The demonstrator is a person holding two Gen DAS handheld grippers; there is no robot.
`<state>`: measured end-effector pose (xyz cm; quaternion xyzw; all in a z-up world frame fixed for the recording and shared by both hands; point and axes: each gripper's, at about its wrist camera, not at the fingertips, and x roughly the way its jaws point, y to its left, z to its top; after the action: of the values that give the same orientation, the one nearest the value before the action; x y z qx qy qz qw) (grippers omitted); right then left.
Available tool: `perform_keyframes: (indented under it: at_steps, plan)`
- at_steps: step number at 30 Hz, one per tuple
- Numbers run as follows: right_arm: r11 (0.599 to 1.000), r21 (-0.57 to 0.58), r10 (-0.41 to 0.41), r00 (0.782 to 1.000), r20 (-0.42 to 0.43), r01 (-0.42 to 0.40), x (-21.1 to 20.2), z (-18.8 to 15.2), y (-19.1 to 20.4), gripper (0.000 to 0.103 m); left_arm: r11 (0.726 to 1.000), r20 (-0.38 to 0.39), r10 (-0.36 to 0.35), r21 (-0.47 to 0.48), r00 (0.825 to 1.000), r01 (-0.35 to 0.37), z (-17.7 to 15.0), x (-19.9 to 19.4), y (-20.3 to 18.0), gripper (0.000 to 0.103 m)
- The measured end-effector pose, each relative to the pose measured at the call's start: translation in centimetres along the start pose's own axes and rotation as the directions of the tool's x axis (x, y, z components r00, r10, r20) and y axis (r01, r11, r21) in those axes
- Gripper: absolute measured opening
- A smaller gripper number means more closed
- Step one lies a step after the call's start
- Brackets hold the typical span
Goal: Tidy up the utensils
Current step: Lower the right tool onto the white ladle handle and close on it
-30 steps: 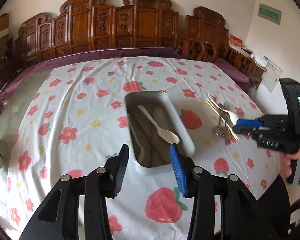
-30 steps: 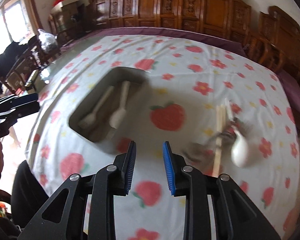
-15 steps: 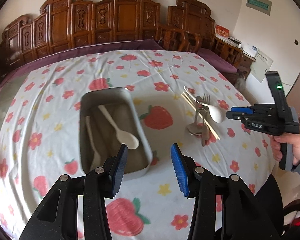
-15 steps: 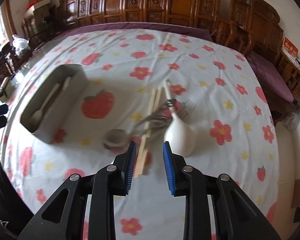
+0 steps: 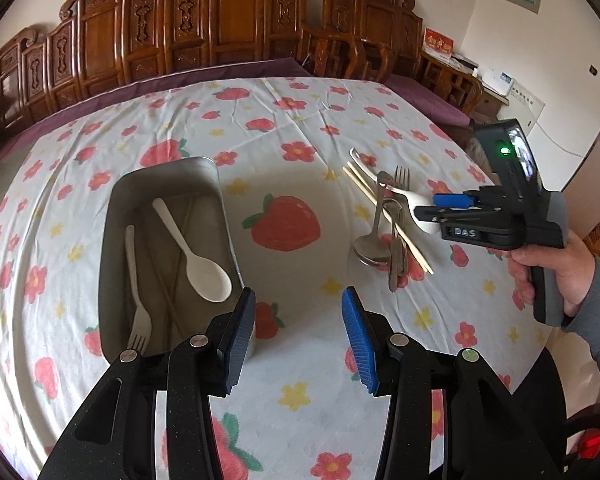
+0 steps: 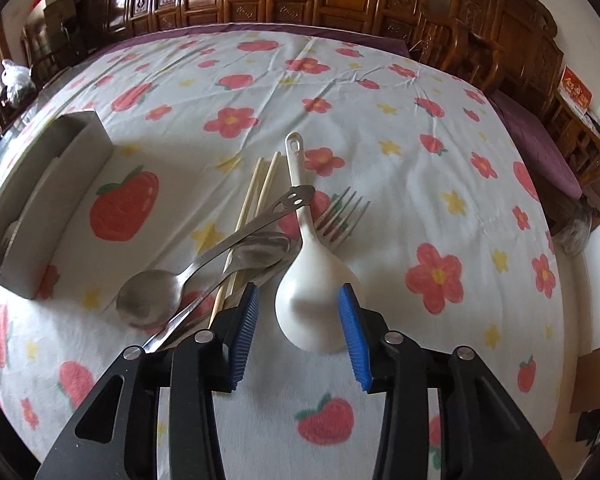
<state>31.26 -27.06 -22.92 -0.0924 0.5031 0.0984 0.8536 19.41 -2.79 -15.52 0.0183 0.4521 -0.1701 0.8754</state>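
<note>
One white ladle (image 6: 318,300) lies between the opening right hand-held gripper (image 6: 298,320) jaws, seemingly untouched.

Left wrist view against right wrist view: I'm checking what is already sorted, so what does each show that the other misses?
Only the left wrist view looks into the grey metal tray, showing a white plastic spoon and white plastic fork lying inside, plus the hand holding the right gripper.

Only the right wrist view shows that gripper's blue fingers, opening, either side of the white ceramic spoon.

Both show the pile: that spoon, metal spoon, metal fork, wooden chopsticks, and the strawberry tablecloth.
</note>
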Motion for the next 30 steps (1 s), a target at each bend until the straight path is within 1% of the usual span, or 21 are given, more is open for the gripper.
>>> perform_keyframes:
  at_steps: [3, 6, 8, 12, 14, 18, 21, 26, 27, 28, 30]
  plan:
    - [0.999, -0.025, -0.047, 0.999, -0.005, 0.046, 0.8, 0.1, 0.6, 0.055, 1.0, -0.005, -0.004, 0.004, 1.0, 0.004, 0.1, 0.4, -0.3, 0.043]
    - [0.995, -0.045, -0.09, 0.996, -0.008, 0.089, 1.4, 0.2, 0.9, 0.056, 1.0, -0.016, -0.006, 0.01, 1.0, 0.006, 0.1, 0.8, -0.8, 0.043]
    - [0.995, -0.044, -0.094, 0.995, -0.015, 0.093, 1.6, 0.2, 0.6, 0.056, 1.0, -0.018, -0.009, 0.013, 1.0, 0.009, 0.1, 1.0, -1.0, 0.043]
    - [0.992, -0.058, -0.114, 0.993, -0.037, 0.112, 2.2, -0.1, 0.4, 0.051, 1.0, -0.024, -0.012, 0.022, 1.0, 0.013, 0.3, 1.3, -1.7, 0.043]
    - [0.991, -0.04, -0.127, 0.991, -0.035, 0.126, 1.9, -0.2, -0.2, 0.049, 0.999, -0.024, -0.016, 0.027, 1.0, 0.016, 0.4, 1.4, -2.1, 0.043]
    - [0.992, 0.026, -0.127, 0.991, -0.033, 0.127, 1.0, -0.2, -1.9, 0.041, 0.999, -0.028, -0.024, 0.036, 0.999, 0.025, 0.6, 1.7, -2.8, 0.043]
    - [0.991, 0.06, -0.115, 0.993, -0.03, 0.117, 0.5, -0.3, -3.1, 0.037, 0.999, -0.033, -0.032, 0.042, 0.999, 0.034, 0.9, 2.2, -3.5, 0.043]
    - [0.988, 0.08, -0.128, 0.992, -0.013, 0.129, -0.4, -0.2, -4.3, 0.029, 0.997, -0.039, -0.054, 0.057, 0.998, 0.056, 1.8, 3.5, -4.9, 0.043]
    - [0.988, 0.081, -0.133, 0.991, -0.011, 0.133, -0.5, -0.2, -4.6, 0.024, 0.997, -0.042, -0.057, 0.058, 0.997, 0.06, 2.0, 3.9, -5.2, 0.043]
    - [0.987, 0.081, -0.136, 0.991, -0.011, 0.136, -0.6, -0.1, -4.8, 0.008, 0.996, -0.046, -0.065, 0.057, 0.997, 0.068, 2.3, 4.4, -5.6, 0.043]
    - [0.987, 0.094, -0.127, 0.992, -0.024, 0.129, -0.5, -0.1, -5.5, 0.005, 0.996, -0.057, -0.072, 0.053, 0.996, 0.075, 2.9, 5.4, -6.1, 0.043]
